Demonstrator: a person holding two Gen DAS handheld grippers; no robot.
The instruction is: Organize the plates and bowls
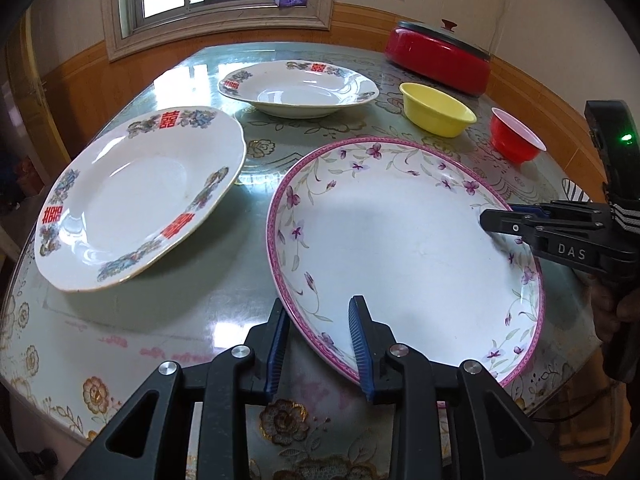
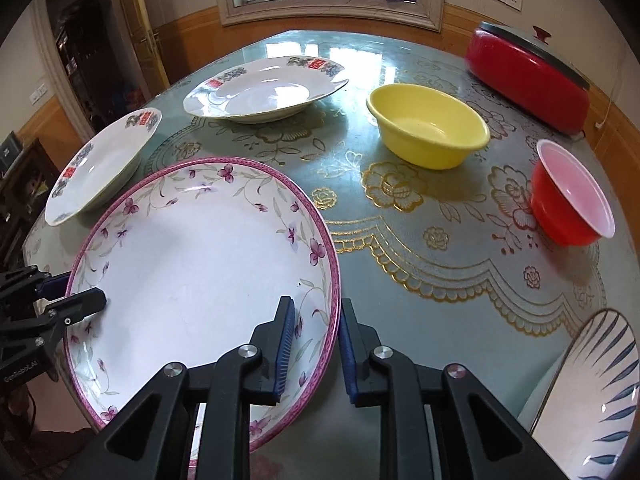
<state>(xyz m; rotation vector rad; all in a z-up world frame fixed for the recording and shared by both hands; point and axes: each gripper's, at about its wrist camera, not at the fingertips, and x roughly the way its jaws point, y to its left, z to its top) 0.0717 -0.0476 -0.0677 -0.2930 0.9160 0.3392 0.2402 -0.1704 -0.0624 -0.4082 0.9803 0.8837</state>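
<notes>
Both grippers hold the same pink-rimmed floral plate (image 1: 404, 248), one on each side of it, and it sits tilted above the table (image 1: 224, 312), its near edge lower in both views. The left gripper (image 1: 320, 344) straddles the plate's rim with one blue-padded finger outside the rim and one over the inner face, the jaws closed down onto the rim. The right gripper (image 2: 314, 346) does the same at the opposite side, one pad on the plate's inner face and the other behind the pink edge, clamped on it (from the left wrist camera this gripper comes in from the right, its black fingertips (image 1: 496, 222) lying across the flowered border). To the left of the held plate lies a white plate with red characters (image 1: 136, 196), tipped up on its far side, and beyond it a second plate of the same pattern (image 1: 298, 88) rests flat near the middle of the table. A yellow bowl (image 2: 428, 124) stands upright further right, and a red bowl with a pale inside (image 2: 570, 196) stands apart from it toward the table's right edge. At the back right corner sits a red lidded pot (image 2: 528, 80). A blue-striped dish (image 2: 592, 380) shows at the lower right in the right wrist view, only partly in frame.
</notes>
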